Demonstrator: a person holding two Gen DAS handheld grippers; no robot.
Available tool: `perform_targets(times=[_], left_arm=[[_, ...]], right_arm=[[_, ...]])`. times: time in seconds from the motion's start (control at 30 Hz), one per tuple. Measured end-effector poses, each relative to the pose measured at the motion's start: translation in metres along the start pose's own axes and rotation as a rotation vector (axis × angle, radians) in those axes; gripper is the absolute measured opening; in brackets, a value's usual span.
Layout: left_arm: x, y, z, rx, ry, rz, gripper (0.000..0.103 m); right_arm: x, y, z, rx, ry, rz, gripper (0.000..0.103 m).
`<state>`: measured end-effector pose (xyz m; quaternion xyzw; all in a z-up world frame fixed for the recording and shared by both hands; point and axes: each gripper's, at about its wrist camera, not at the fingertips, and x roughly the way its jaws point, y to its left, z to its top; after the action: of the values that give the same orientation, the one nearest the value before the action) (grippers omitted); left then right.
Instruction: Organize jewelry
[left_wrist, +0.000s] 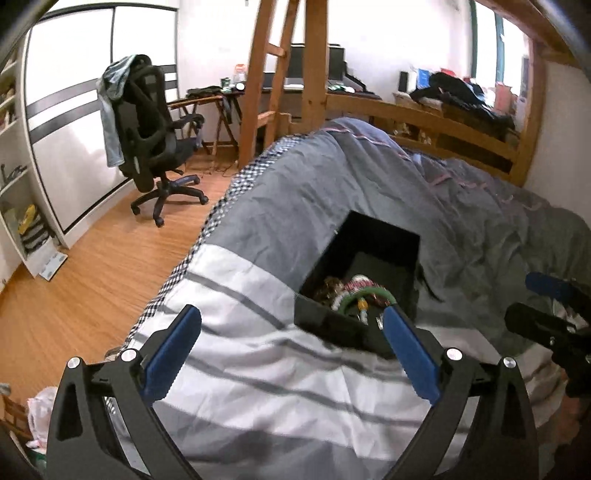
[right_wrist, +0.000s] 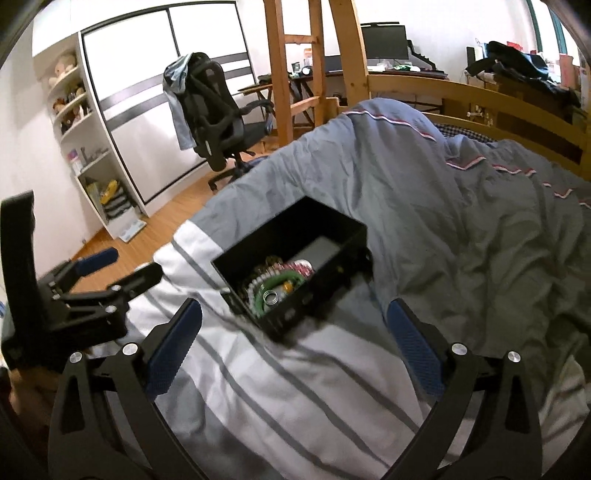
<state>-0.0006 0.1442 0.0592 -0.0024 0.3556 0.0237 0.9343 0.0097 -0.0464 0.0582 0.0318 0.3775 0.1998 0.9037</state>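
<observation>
Both claws spread wide, nothing gripped! The left claw (left_wrist: 291, 332) hangs low center over the striped duvet (left_wrist: 258, 387); the right claw (right_wrist: 295, 328) does likewise. The black box (right_wrist: 295, 254) rests on the bed at mid-frame, open, its jewelry (right_wrist: 277, 284) heaped in the near corner, green bangle (left_wrist: 364, 297) on top.

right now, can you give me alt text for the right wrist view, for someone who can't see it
An open black box holding a pile of jewelry sits on a bed's grey and white striped duvet, just ahead of the open right gripper. The left gripper reaches in from the left; an office chair stands behind.
</observation>
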Motion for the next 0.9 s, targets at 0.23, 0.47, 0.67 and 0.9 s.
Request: perform_targets(times=[0.23,0.47,0.67,0.9], left_arm=[[-0.019,-0.016,-0.02,0.07,-0.038,0.015,0.097],[-0.014,-0.026,-0.023,0.081,-0.061,0.013,0.097],[-0.009,-0.024,-0.022,0.051,-0.064,0.003,0.097],[-0.005,-0.033,-0.023,0.082,-0.066,0.004,0.097]], right_arm=[[-0.02,-0.006,-0.018,-0.014,0.003,-0.013,0.099],[-0.023,-0.007,-0.026,-0.046,-0.012,-0.023,0.099],[-0.021,-0.009,-0.028,-0.062,-0.009,-0.04,0.099],[-0.015,-0.005,-0.024,-0.068,-0.015,-0.05,0.099]])
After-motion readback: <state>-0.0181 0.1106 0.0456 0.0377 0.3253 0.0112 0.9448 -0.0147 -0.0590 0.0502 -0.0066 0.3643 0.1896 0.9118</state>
